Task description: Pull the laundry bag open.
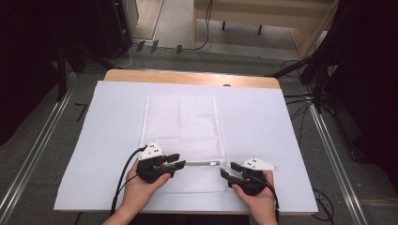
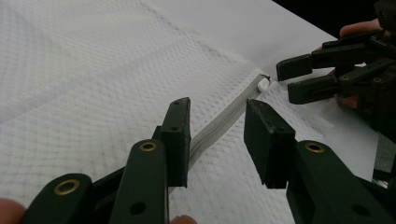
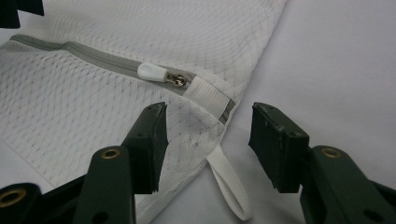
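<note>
A white mesh bag (image 1: 180, 136) lies flat mid-table, zipper (image 1: 201, 164) across its near end. Both jaws stand apart: the left hand-held gripper (image 1: 174, 161) straddles the zipper's left stretch, the right hand-held gripper (image 1: 227, 170) faces the pull tab (image 3: 152, 72). Likely next: pinch the tab (small, so aim carefully) while the left steadies the fabric. The table (image 1: 263, 126) wears a pale sheet; around it are dark floor and cables.
</note>
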`<move>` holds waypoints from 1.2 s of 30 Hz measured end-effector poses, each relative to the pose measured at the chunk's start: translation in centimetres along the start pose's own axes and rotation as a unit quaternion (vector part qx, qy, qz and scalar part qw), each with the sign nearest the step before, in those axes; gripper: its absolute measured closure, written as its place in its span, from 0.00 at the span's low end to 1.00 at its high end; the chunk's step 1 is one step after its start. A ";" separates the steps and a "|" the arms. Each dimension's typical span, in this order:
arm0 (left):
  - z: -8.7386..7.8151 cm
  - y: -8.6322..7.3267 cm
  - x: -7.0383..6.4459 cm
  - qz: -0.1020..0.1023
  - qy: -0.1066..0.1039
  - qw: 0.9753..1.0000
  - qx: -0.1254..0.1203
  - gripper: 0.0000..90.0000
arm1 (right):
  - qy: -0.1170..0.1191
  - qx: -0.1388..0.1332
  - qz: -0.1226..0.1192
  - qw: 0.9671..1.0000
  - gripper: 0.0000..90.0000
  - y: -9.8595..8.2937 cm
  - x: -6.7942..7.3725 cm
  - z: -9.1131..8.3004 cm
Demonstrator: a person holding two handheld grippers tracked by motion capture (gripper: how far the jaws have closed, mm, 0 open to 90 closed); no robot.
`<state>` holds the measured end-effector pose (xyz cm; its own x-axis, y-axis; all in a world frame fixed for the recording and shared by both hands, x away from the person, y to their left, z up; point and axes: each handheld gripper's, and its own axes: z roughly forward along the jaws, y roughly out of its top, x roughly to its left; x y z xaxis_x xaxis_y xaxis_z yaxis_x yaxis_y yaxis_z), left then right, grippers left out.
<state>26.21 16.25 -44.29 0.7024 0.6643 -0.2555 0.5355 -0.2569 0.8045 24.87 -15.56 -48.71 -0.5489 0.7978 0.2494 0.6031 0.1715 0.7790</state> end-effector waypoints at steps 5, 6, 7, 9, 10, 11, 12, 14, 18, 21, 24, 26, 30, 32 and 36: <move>1.3 0.3 -0.5 0.008 -0.012 1.000 0.010 0.68 | -0.006 0.009 -0.008 1.000 0.47 0.4 0.4 0.7; 1.6 0.5 -0.6 0.007 -0.012 1.000 0.012 0.68 | -0.008 0.009 -0.009 1.000 0.47 0.6 0.6 1.0; 2.0 0.6 -0.7 0.008 -0.017 1.000 0.013 0.68 | -0.010 0.009 -0.013 1.000 0.47 0.8 0.6 1.2; 2.5 0.8 -0.9 0.011 -0.021 1.000 0.016 0.68 | -0.011 0.020 -0.025 0.999 0.46 1.0 1.0 1.7; 2.8 1.0 -1.1 0.010 -0.022 1.000 0.015 0.68 | -0.017 0.022 -0.031 0.999 0.47 1.0 1.2 1.7; 3.0 1.2 -1.2 0.009 -0.023 1.000 0.016 0.68 | -0.027 0.023 -0.043 0.998 0.50 0.9 1.5 1.8; 3.2 1.4 -1.3 0.009 -0.026 0.999 0.017 0.68 | -0.038 0.023 -0.049 0.998 0.55 0.9 1.6 1.8; 3.6 1.7 -1.6 0.009 -0.029 0.999 0.018 0.68 | -0.061 0.022 -0.048 0.997 0.65 0.8 1.8 1.8; 4.3 1.9 -2.2 0.009 -0.036 0.999 0.020 0.67 | -0.084 0.020 -0.053 0.995 0.82 0.8 2.1 1.9; 4.6 1.9 -2.5 0.012 -0.035 0.999 0.024 0.67 | -0.064 0.019 -0.045 0.997 0.95 0.8 1.9 1.7; 5.5 1.6 -2.8 0.015 -0.038 0.998 0.040 0.67 | -0.045 0.009 -0.040 0.998 0.96 0.8 1.8 1.4; 5.9 1.5 -2.9 0.016 -0.038 0.998 0.046 0.66 | -0.042 -0.002 -0.044 0.998 0.96 0.9 1.8 1.1; 6.2 1.3 -3.0 0.022 -0.029 0.998 0.048 0.66 | -0.037 -0.030 -0.052 0.997 0.96 1.3 2.3 0.3; 6.3 1.3 -3.0 0.029 -0.029 0.998 0.048 0.67 | -0.036 -0.038 -0.060 0.997 0.97 1.4 2.6 0.1; 6.4 1.2 -3.2 0.040 -0.034 0.997 0.050 0.69 | -0.031 -0.046 -0.071 0.996 0.97 1.5 3.2 -0.2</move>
<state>27.57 9.32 -45.95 0.7739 0.5897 -0.2311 0.5179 -0.3792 0.7668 23.91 -12.84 -46.64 -0.5858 0.8043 0.0994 0.4650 0.2331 0.8541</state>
